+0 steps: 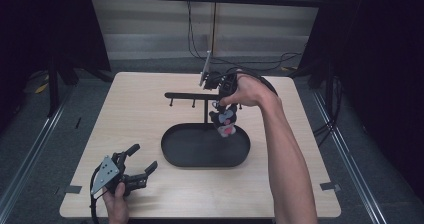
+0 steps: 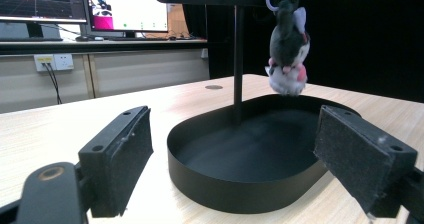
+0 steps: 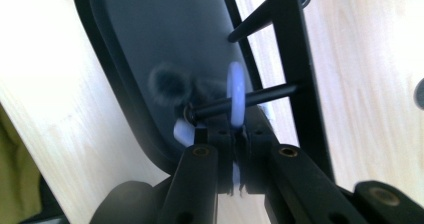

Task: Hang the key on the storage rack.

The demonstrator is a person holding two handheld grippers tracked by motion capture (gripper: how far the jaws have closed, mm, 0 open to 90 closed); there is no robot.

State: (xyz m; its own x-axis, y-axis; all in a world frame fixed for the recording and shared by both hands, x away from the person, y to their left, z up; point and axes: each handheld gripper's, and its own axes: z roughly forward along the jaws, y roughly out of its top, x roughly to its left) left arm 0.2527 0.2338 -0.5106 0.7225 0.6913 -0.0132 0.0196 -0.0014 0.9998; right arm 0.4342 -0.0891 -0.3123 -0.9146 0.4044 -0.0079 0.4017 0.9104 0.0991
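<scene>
A small grey-and-white plush toy (image 1: 224, 121) with pink patches hangs over the black oval tray (image 1: 172, 154) from a pale ring (image 3: 236, 94). My right gripper (image 3: 235, 139) is shut on that ring, and a black peg (image 3: 265, 95) of the stand's crossbar (image 1: 185, 95) passes through it. In the right gripper view the toy (image 3: 167, 84) is a blur below the ring. In the left gripper view the toy (image 2: 287, 49) dangles beside the stand's post (image 2: 238, 59). My left gripper (image 1: 143, 157) rests open at the table's front left, its pads (image 2: 125, 149) holding nothing.
The stand rises from the tray's far edge, and its crossbar carries other bare pegs (image 1: 171, 103). Cables trail off the table's far side (image 1: 240, 64). Bare wooden table (image 1: 130, 114) surrounds the tray. Tape marks sit at the front corners (image 1: 330, 186).
</scene>
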